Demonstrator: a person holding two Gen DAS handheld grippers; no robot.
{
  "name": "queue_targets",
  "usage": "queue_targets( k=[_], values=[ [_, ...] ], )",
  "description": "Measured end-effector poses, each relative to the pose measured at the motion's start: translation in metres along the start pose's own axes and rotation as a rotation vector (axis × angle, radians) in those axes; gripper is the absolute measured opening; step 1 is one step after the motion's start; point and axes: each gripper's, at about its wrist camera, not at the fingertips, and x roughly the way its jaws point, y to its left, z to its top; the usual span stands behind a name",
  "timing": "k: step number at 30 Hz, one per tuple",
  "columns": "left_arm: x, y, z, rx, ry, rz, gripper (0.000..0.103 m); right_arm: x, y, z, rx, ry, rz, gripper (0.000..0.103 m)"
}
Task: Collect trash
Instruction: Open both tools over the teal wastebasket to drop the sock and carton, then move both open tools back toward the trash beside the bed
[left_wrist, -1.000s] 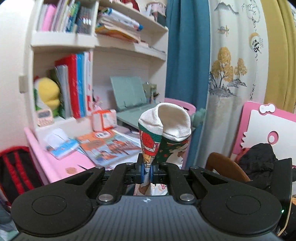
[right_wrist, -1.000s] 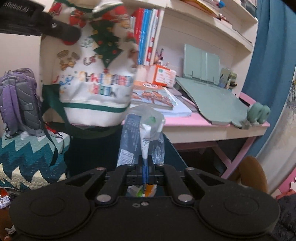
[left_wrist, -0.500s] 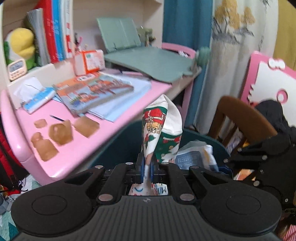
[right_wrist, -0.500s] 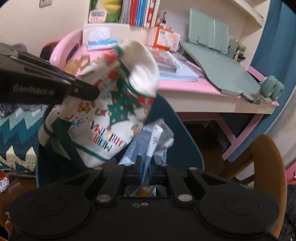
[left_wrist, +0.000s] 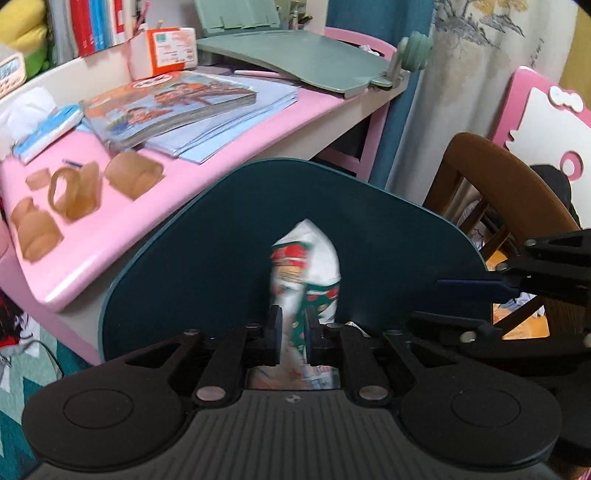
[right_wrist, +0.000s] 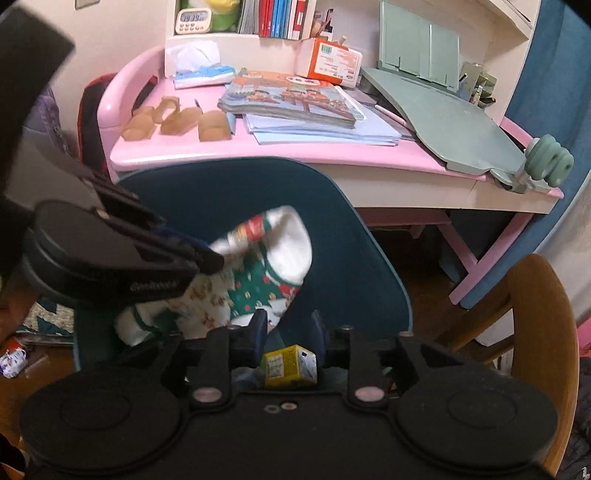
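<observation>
A dark teal bin (left_wrist: 221, 258) stands open against the pink desk. My left gripper (left_wrist: 291, 325) reaches into its mouth. A white Christmas-print bag (left_wrist: 306, 266) is between its jaws and touches both pads. These jaws are just starting to open. In the right wrist view the same bag (right_wrist: 258, 288) hangs from the left gripper (right_wrist: 210, 258) inside the bin (right_wrist: 221, 192). My right gripper (right_wrist: 286, 325) hovers over the bin, its jaws opening with nothing between them. A small yellow carton (right_wrist: 291, 365) lies below it in the bin.
The pink desk (right_wrist: 332, 155) behind the bin carries stacked books (right_wrist: 291, 99), several amber plastic pieces (right_wrist: 177, 122), a tissue pack (right_wrist: 203, 70) and a green reading stand (right_wrist: 443, 114). A wooden chair (right_wrist: 535, 314) stands right of the bin. Litter lies on the floor at left.
Both grippers came down over the bin. The right gripper opened and the plastic wrapper it pinched is gone from its jaws. The left lowered the Christmas bag into the bin and its jaws parted slightly.
</observation>
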Motion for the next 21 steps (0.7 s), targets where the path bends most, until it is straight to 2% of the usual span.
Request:
queue_targets(
  k=[2, 6, 12, 21],
  values=[
    [-0.005, 0.002, -0.004, -0.012, -0.007, -0.01, 0.024, -0.005, -0.001, 0.0, 0.009, -0.008, 0.009, 0.029],
    [-0.021, 0.004, -0.01, -0.019, -0.044, -0.008, 0.063, -0.017, 0.003, -0.001, 0.013, -0.027, 0.027, 0.03],
    [-0.059, 0.01, -0.022, -0.023, -0.088, -0.009, 0.064, -0.041, 0.015, -0.003, 0.016, -0.064, 0.056, 0.032],
    [-0.121, 0.031, -0.051, -0.043, -0.147, 0.041, 0.064, -0.081, 0.053, -0.003, -0.024, -0.132, 0.102, 0.035]
  ],
)
